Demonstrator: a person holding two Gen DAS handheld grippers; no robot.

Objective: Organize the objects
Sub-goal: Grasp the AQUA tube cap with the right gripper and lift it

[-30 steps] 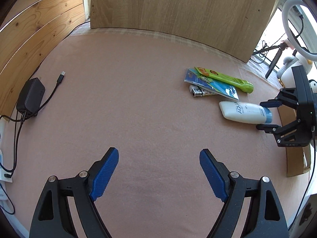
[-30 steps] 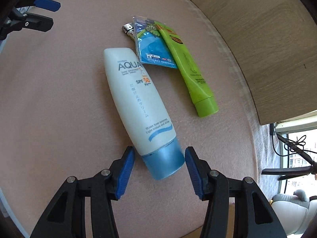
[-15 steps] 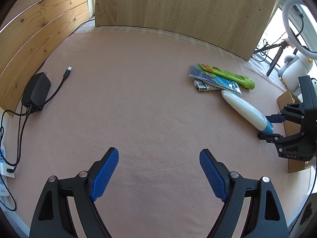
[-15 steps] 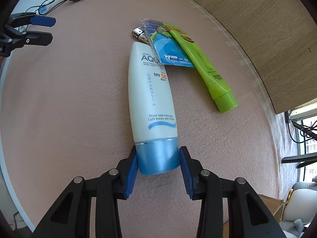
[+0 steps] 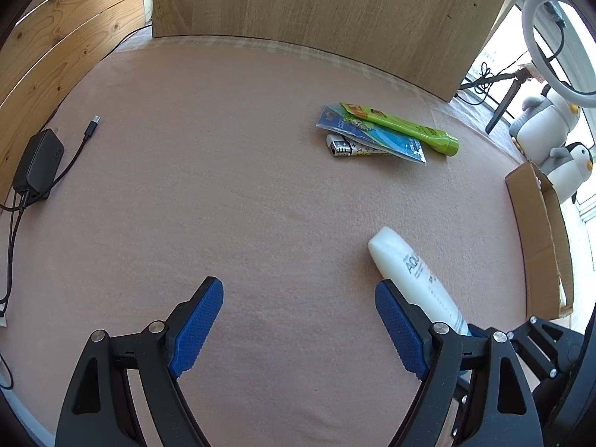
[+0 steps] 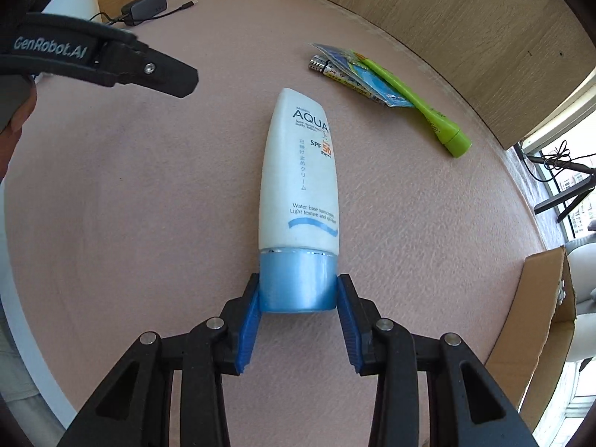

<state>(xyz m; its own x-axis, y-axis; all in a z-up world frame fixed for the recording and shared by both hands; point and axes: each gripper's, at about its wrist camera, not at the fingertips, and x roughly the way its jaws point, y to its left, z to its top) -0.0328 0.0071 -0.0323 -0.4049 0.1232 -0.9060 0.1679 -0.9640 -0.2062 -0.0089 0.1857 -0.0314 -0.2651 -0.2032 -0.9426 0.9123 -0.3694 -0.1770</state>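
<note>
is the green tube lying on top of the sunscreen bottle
No, the green tube lies apart from the sunscreen bottle, beside the blue packet.

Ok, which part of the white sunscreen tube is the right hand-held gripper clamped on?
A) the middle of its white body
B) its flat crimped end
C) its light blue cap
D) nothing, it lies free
C: in the right wrist view, the right hand-held gripper has both blue pads pressed against the light blue cap of the white sunscreen tube.
</note>
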